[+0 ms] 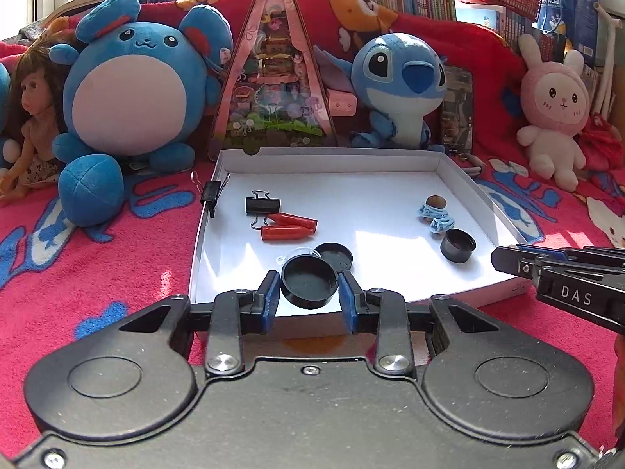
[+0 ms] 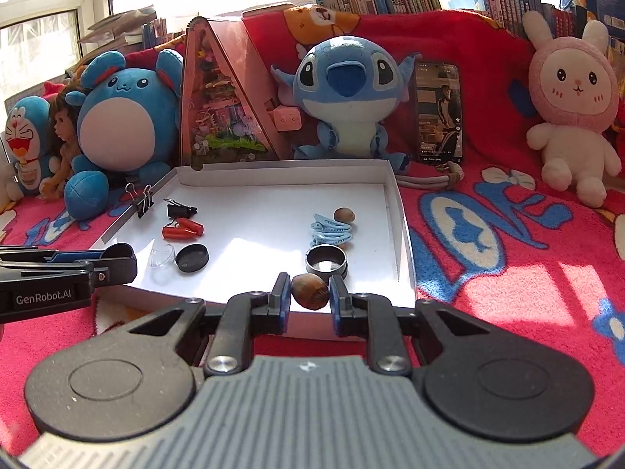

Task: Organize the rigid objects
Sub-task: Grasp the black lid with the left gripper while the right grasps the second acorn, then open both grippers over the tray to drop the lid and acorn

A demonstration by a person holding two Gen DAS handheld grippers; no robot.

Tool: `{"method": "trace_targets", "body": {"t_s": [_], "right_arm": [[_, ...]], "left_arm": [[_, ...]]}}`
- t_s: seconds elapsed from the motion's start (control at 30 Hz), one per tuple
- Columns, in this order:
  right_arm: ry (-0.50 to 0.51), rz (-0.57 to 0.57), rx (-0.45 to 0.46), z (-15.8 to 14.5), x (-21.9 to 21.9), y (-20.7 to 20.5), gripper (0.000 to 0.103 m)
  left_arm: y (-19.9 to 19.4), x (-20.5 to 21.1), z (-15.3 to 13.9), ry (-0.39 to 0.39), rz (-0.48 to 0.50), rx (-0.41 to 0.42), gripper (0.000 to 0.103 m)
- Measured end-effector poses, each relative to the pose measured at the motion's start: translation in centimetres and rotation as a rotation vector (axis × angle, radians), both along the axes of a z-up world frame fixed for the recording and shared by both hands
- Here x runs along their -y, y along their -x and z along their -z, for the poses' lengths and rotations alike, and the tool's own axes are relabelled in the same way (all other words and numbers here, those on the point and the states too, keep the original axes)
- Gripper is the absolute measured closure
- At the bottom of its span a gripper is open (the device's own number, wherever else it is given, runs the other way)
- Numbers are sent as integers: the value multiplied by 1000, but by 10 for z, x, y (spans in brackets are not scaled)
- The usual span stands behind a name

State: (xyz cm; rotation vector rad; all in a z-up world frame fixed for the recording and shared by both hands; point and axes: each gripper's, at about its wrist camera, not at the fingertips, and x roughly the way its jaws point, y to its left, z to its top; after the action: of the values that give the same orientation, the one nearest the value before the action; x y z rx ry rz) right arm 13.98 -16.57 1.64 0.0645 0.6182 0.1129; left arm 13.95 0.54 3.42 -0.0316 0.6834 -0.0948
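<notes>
A shallow white tray (image 1: 461,179) lies on a red patterned blanket (image 1: 97,273). Going left to right inside it: a black binder clip (image 1: 211,193) clipped on the left wall, another binder clip (image 1: 262,205) just inside, two red caps (image 1: 289,226) touching it, then a clear dome (image 2: 162,256) and a black lid (image 2: 191,258) near the front edge. Toward the right wall lie blue hair clips (image 2: 332,230), a brown nut (image 2: 343,215) behind them, and a black ring-shaped cup (image 2: 326,262) in front. The left gripper (image 1: 309,293) has its jaws closed on a black round cap (image 1: 308,279) above the tray's front edge. The right gripper (image 2: 310,299) has its jaws clamped on a brown nutshell (image 2: 309,291) at the front edge.
</notes>
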Motion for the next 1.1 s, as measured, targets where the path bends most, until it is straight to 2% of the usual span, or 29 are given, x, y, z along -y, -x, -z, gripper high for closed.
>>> {"method": "trace_targets", "body": {"t_s": [0.67, 0.97, 1.1], "right_arm": [[-179, 94, -131, 12, 21, -60, 78], [-152, 92, -130, 15, 13, -68, 77], [-150, 95, -130, 16, 13, -68, 74]], "left_arm": [[-51, -1, 20, -14, -49, -46, 72], [-56, 1, 22, -27, -40, -31, 72], [-54, 3, 22, -32, -32, -28, 70]]}}
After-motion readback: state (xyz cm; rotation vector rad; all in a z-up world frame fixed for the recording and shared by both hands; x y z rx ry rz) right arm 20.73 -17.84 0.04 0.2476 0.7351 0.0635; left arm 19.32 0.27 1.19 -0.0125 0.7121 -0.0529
